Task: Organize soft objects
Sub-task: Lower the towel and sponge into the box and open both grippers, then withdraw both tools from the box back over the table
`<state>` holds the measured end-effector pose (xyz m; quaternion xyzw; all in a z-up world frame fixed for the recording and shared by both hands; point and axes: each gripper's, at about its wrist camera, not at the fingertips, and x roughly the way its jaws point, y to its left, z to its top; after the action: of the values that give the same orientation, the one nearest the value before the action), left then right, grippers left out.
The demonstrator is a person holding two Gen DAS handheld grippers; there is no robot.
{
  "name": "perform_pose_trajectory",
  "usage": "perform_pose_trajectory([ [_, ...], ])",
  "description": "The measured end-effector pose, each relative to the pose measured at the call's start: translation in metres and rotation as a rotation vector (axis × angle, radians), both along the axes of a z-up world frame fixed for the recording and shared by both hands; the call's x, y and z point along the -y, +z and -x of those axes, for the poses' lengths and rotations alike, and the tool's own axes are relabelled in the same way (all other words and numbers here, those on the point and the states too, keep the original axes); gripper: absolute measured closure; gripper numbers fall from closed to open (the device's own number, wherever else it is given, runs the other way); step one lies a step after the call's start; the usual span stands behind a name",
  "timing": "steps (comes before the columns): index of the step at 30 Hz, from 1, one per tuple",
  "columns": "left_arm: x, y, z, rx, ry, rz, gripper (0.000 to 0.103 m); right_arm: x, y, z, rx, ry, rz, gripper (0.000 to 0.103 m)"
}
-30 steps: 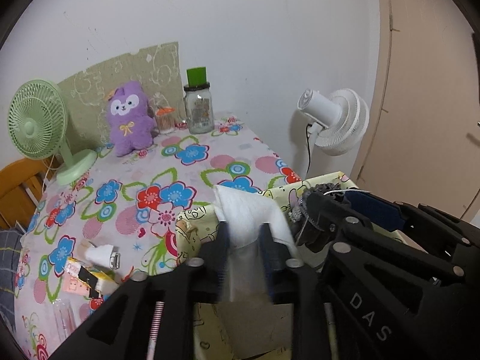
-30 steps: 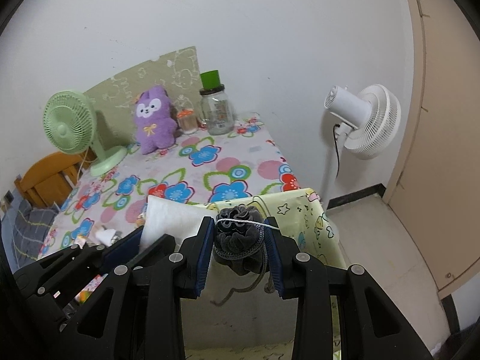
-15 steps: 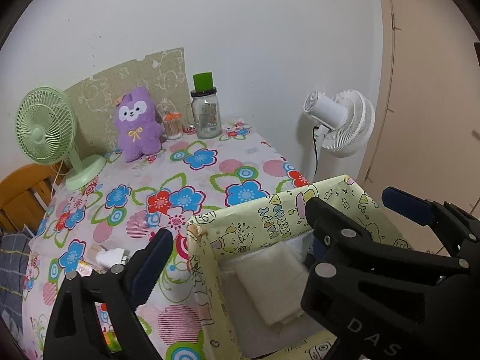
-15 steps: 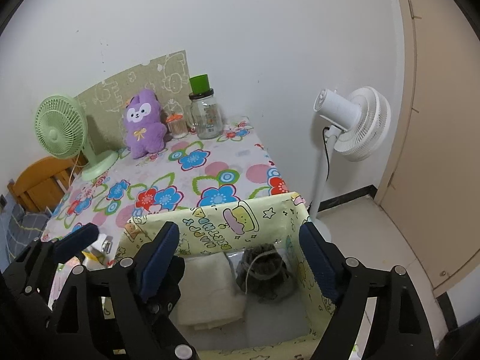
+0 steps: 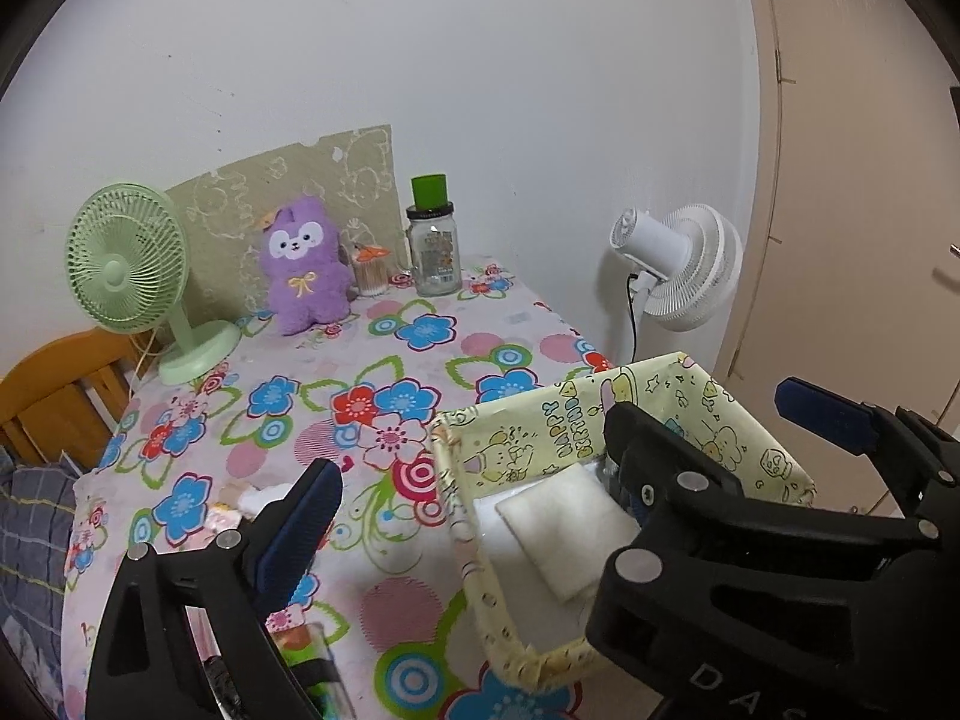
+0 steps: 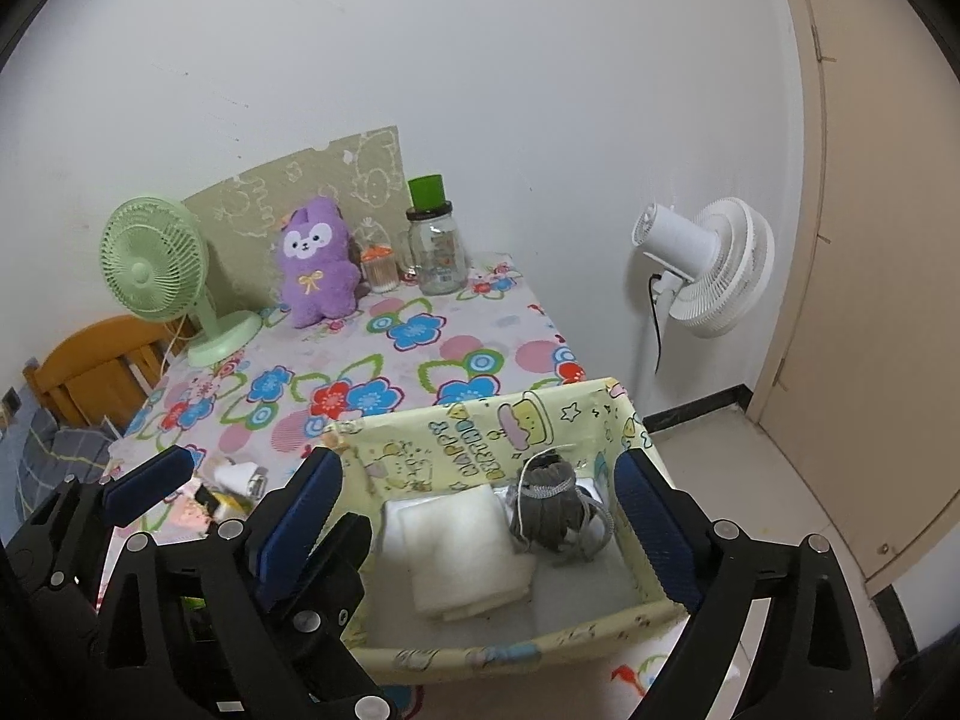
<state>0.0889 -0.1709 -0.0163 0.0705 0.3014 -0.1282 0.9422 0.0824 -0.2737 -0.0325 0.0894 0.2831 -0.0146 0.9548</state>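
Observation:
A yellow cartoon-print fabric basket [image 5: 462, 516] [image 6: 480, 429] stands at the near right corner of the flowered table. Inside it lie a folded white cloth [image 5: 567, 531] [image 6: 462, 552] and a grey gathered fabric piece with a cord [image 6: 549, 510]. In the left wrist view a black finger hides the grey piece. My left gripper [image 5: 471, 441] is open above the basket's left rim and holds nothing. My right gripper [image 6: 477, 456] hangs over the basket with its jaws still opening, both items loose below it. A purple plush toy [image 5: 303, 267] [image 6: 318, 267] sits at the table's back.
At the back stand a green desk fan [image 5: 129, 258], a glass jar with a green lid [image 5: 433, 252] and a small swab jar [image 5: 372, 273]. Small packets [image 6: 240, 477] lie near the front left. A wooden chair [image 5: 54, 390] is left, a white floor fan [image 5: 678, 264] right.
Both grippers opened, letting the white cloth and the grey piece drop into the basket. Both have since drawn back and risen, so the basket looks smaller and lower.

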Motion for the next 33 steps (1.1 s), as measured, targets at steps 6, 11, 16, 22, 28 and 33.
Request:
perform_pose_trajectory([
  [6, -0.014, 0.006, 0.016, 0.021, 0.010, 0.010, 0.005, -0.015, 0.008, 0.016, 0.021, 0.009, 0.012, 0.008],
  [11, -0.027, 0.009, 0.027, 0.036, 0.018, 0.018, 0.005, -0.028, 0.012, 0.029, 0.038, 0.016, 0.019, 0.007],
  [16, -0.042, 0.011, 0.037, 0.050, 0.025, 0.024, 0.005, -0.043, 0.016, 0.041, 0.058, 0.013, 0.028, 0.004],
  [22, -0.060, 0.012, 0.049, 0.061, 0.036, 0.030, 0.003, -0.061, 0.018, 0.052, 0.067, 0.022, 0.040, 0.004],
  [28, -0.079, 0.009, 0.055, 0.063, 0.049, 0.024, 0.002, -0.081, 0.016, 0.057, 0.071, 0.036, 0.041, 0.004],
  [33, -0.095, 0.008, 0.059, 0.073, 0.064, 0.020, 0.002, -0.099, 0.016, 0.059, 0.079, 0.056, 0.035, 0.004],
])
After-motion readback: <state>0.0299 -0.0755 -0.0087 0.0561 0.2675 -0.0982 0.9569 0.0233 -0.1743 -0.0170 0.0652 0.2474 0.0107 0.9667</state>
